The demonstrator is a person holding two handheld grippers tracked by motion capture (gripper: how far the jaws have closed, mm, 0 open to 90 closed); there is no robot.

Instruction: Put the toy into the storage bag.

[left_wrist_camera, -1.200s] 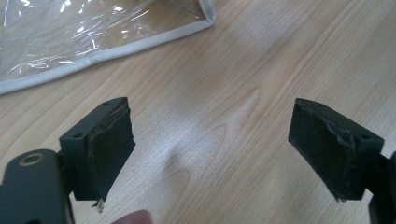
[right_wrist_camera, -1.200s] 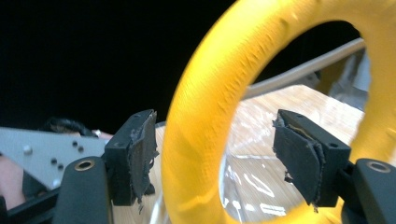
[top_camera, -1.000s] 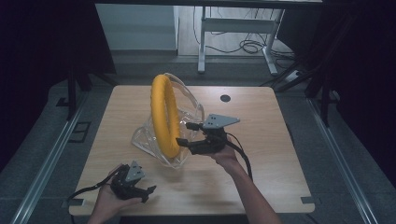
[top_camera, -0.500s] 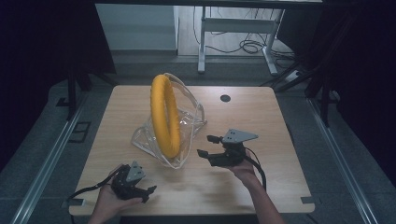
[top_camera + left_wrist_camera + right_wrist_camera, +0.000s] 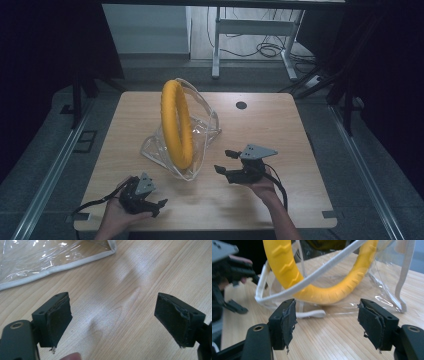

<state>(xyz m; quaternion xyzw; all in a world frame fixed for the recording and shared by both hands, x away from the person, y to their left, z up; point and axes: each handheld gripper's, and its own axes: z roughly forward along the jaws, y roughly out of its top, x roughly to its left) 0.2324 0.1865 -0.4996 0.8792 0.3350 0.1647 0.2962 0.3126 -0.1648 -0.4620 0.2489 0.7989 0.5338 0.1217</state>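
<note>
A yellow ring [image 5: 176,125] stands upright on edge inside a clear plastic bag [image 5: 205,127] with white trim, at the middle of the wooden table [image 5: 285,135]. My right gripper [image 5: 224,161] is open just right of the bag, jaws pointing at it and apart from it. In the right gripper view the open gripper [image 5: 327,320] faces the ring's lower arc [image 5: 324,293] and the bag's white trim [image 5: 312,280]. My left gripper [image 5: 156,204] rests open near the table's front left edge. In the left gripper view the open gripper [image 5: 112,317] frames bare wood, with a bag corner [image 5: 37,262] beyond.
A small black round mark [image 5: 241,105] sits on the table's far side. The table's right half is bare wood. Behind the table stand a desk frame [image 5: 217,45] and loose cables [image 5: 260,50] on the floor. Dark space flanks both sides.
My right gripper has drawn back from the bag toward the person and slightly right, staying open. The left gripper, ring and bag have not moved.
</note>
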